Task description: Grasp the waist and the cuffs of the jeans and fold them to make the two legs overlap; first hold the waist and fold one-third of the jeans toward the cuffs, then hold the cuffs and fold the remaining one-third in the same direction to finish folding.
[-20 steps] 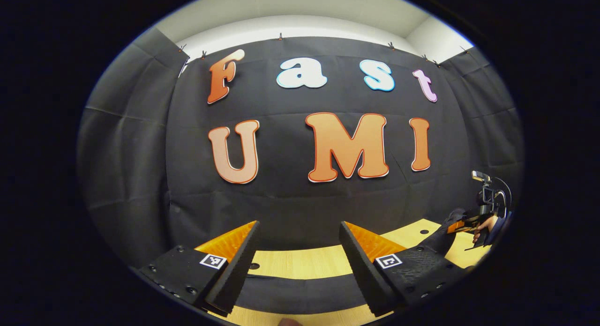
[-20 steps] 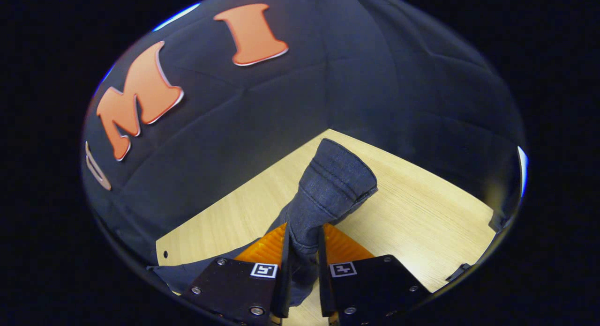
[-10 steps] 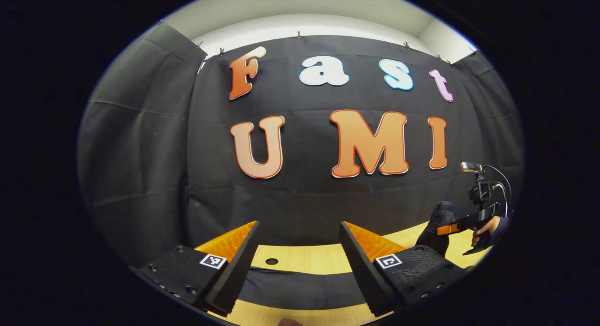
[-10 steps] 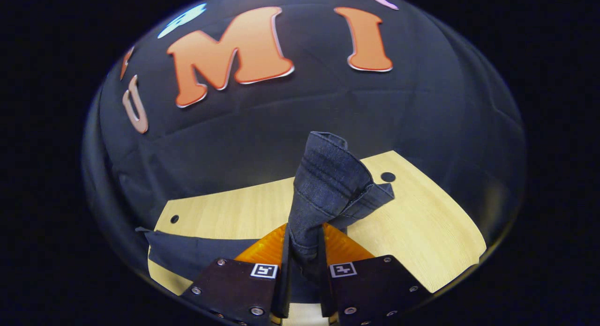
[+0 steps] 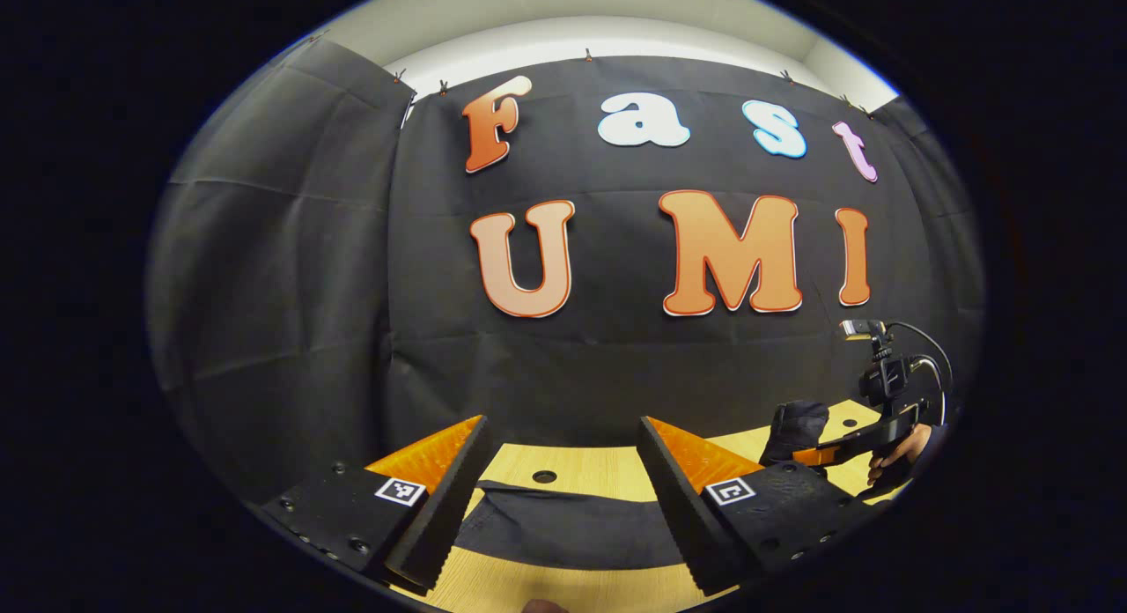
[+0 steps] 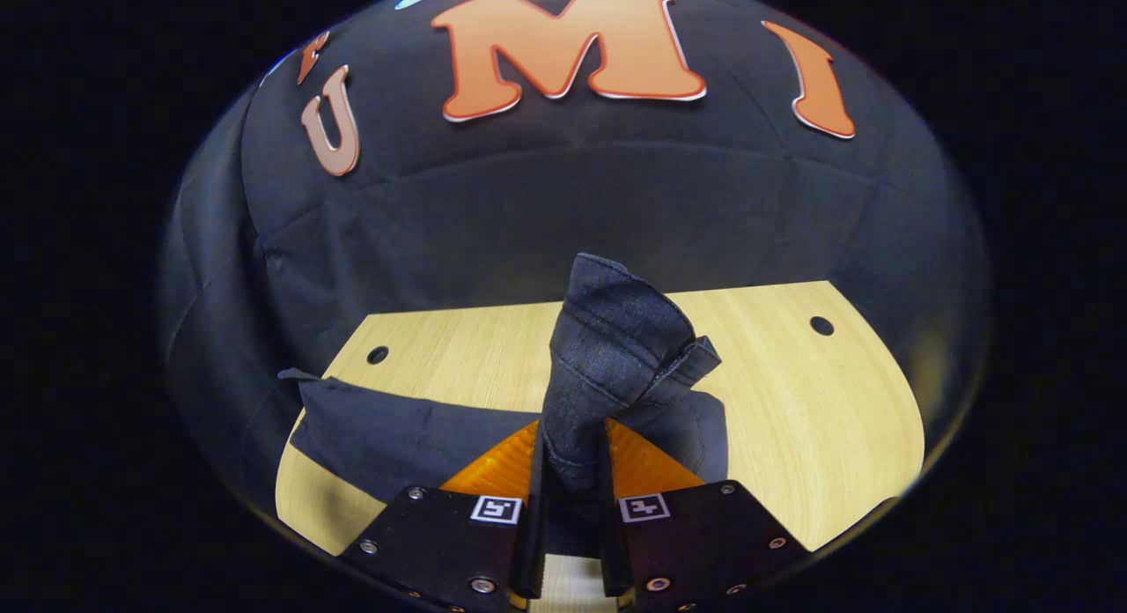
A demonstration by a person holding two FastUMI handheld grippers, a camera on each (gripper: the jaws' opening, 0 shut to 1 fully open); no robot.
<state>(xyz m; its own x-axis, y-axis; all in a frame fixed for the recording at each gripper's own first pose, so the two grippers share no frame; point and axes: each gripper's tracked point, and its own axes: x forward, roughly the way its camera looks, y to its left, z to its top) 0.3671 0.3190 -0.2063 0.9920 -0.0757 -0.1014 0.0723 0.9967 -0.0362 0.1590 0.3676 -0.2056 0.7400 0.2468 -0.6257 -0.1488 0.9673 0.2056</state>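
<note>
Two grippers here, and only one is doing any work. The right gripper [image 6: 570, 507] is clamped tight on a bunch of dark denim, both fingers pressing on the hemmed end of the jeans [image 6: 616, 349], which looks like the cuffs to me. That bunch sticks up out of the fingers, and the rest of the jeans trails down to the left and lies flat on the wooden table [image 6: 792, 402].

The left gripper [image 5: 555, 498] is wide open with nothing between its fingers, hovering over a flat stretch of the jeans [image 5: 563, 525] on the table [image 5: 581, 472]. From its view you can also see the right gripper [image 5: 814, 454] off to the right with the denim bunch poking out of it, and the hand [image 5: 889, 454] holding it.

What changed over the last second: the right gripper swung round and levelled out, so the table now sits square in its view where it was tilted before, and a lot more of the flat denim shows on its left. In the left gripper view the right one has drifted inward, closer to the middle.

My guess is the cuff end is being carried back over the rest, so this is the second fold under way. Cloth isn't laid down yet, so not done.
</note>
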